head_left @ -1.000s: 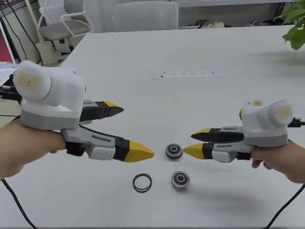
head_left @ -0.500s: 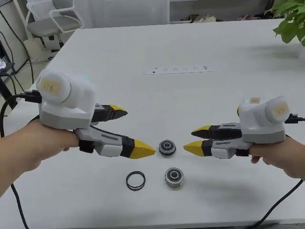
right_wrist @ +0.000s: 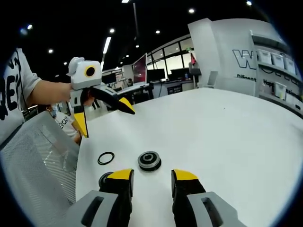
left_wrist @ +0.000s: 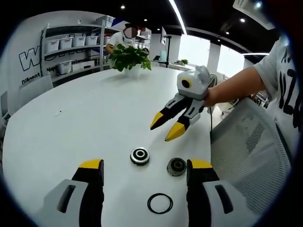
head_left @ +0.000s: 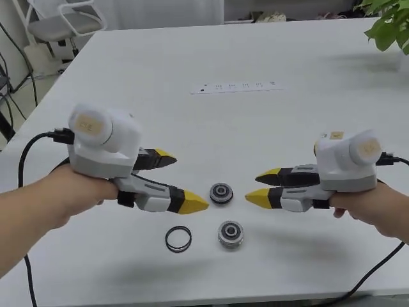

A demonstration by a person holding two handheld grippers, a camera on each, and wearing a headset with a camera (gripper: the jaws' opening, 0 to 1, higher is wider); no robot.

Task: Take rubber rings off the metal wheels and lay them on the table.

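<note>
Flagging risks first: both grippers hover off the table point(head_left: 307, 96) with jaws apart and nothing in them, the left gripper point(head_left: 184, 180) spread wide, the right gripper point(head_left: 257, 186) narrower. The far wheel point(head_left: 222, 192) sits between the two sets of tips, just past the left's lower fingertip point(head_left: 193, 203) and a bit short of the right's. It's small, round and loose on a slick top, so we reckon a one-sided pinch skids it off or knocks it into the near wheel point(head_left: 231, 233), on our side of the tips. Thin rubber could also slip out if we only catch its edge. The far wheel looks dark round the rim, so it's likely still ringed. The near wheel looks greyer, probably bare. One loose ring point(head_left: 178, 238) lies flat on our side of the left's lower finger, just beside the near wheel, not touching.
</note>
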